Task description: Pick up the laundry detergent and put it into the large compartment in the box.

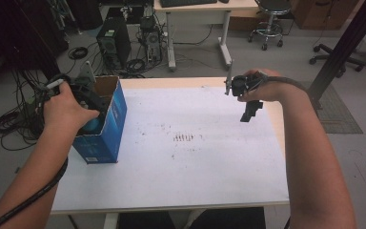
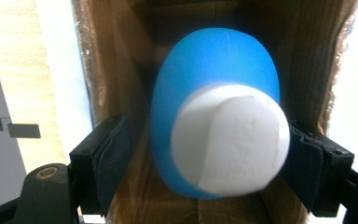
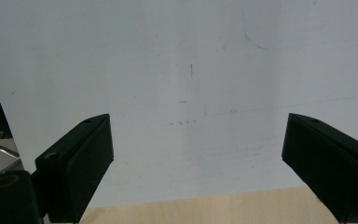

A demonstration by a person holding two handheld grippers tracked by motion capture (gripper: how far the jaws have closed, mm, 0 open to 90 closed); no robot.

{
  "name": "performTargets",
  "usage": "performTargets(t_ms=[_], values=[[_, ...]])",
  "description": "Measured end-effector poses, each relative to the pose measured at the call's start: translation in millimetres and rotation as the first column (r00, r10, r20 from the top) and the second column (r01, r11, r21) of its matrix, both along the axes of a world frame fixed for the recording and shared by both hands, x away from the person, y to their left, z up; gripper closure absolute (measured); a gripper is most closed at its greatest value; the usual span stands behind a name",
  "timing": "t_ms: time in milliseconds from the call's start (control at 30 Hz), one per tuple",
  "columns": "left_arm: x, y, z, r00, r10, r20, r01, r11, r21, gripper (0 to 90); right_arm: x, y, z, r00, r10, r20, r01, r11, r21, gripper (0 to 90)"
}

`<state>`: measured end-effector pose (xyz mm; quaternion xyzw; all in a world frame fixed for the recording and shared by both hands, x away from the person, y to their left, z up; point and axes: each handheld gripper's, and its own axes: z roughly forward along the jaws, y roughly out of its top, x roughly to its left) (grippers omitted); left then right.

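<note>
Two hand-held claws work over a white worktop (image 1: 195,157). Left claw (image 2: 205,154) reaches into an open blue cardboard box (image 1: 109,124) at the worktop's left edge, its jaws around a blue bottle with a white cap (image 2: 228,144). Right claw (image 3: 200,163) hangs spread and empty above the far right side.

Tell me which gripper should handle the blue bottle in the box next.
Left. The left gripper already has its fingers either side of the blue, white-capped plastic bottle inside the blue cardboard box; the right gripper hangs open over bare paper.
</note>
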<state>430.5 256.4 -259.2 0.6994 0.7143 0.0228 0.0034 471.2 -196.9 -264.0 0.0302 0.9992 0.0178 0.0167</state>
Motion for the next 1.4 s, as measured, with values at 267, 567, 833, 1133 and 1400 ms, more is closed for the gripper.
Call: performTargets(t_ms=[267, 567, 833, 1133, 1400], values=[[-3.6, 0.1, 7.6, 0.9999, -0.005, 0.011, 0.005, 1.0, -0.006, 18.9, -0.2, -0.1, 0.4, 1.0, -0.002, -0.001, 0.002, 1.0, 0.0, 8.9], [-5.8, -5.6, 19.4, 0.9994, -0.028, 0.018, 0.029, 0.9995, -0.013, 13.6, -0.1, 0.2, 0.1, 1.0, -0.004, -0.002, 0.004, 1.0, 0.004, 8.9], [-9.5, -16.6, 30.7, 0.9977, -0.067, 0.012, 0.067, 0.9974, -0.026, 9.0, 0.0, -2.7, 0.4, 1.0, -0.007, -0.002, 0.007, 1.0, 0.004, 8.9], [-17.7, -43.7, 47.4, 0.9865, -0.16, 0.034, 0.162, 0.9858, -0.046, 6.1, -0.3, -4.3, 0.5, 1.0, -0.008, -0.001, 0.008, 0.9999, 0.007, 8.9], [-23.3, -61.0, 55.9, 0.976, -0.213, 0.046, 0.214, 0.9769, -0.012, 0.2, -0.9, -6.1, 1.0, 1.0, -0.009, 0.0, 0.009, 0.9999, 0.008, 8.9]])
